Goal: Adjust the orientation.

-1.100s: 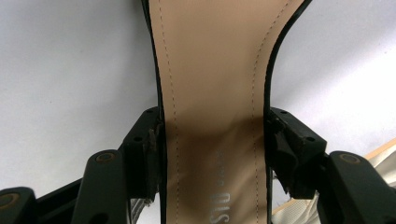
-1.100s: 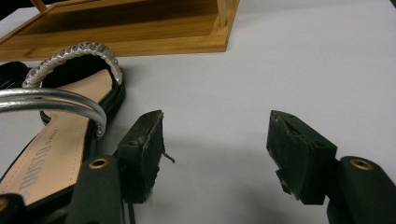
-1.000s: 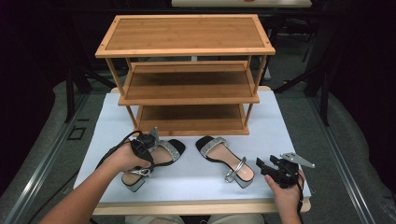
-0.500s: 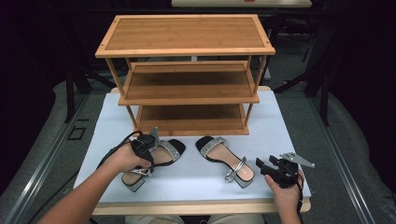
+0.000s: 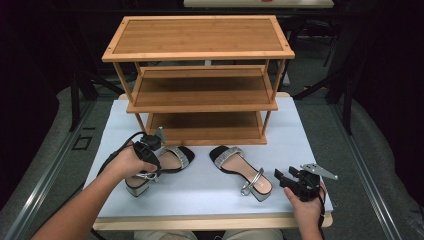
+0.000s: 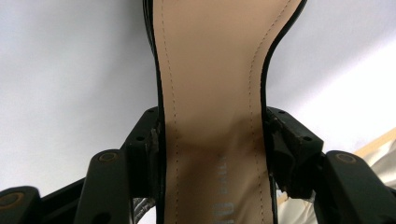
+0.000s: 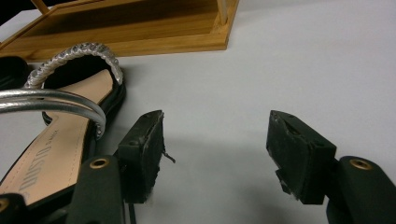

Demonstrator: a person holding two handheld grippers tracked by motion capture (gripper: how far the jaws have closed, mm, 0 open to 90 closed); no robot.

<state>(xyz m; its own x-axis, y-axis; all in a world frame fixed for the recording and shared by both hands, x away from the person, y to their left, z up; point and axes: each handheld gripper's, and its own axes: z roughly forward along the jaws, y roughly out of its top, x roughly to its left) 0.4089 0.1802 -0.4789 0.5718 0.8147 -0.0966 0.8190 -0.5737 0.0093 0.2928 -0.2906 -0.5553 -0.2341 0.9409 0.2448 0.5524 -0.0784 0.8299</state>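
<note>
Left gripper (image 5: 150, 156) jaws just closed onto left sandal (image 5: 162, 167); right gripper (image 5: 290, 181) jaws open, idle. Next: probably lift to rack (image 5: 200, 85).

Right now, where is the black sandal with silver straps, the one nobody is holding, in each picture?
High view: the loose black silver-strapped sandal lies right of centre, in front of the wooden rack.
Right gripper view: it lies at the left edge, beside the right gripper's fingers, which are open.
Left gripper view: here its twin sandal sits clamped between the left gripper's fingers.
Shared landmark: the white tabletop.
</note>
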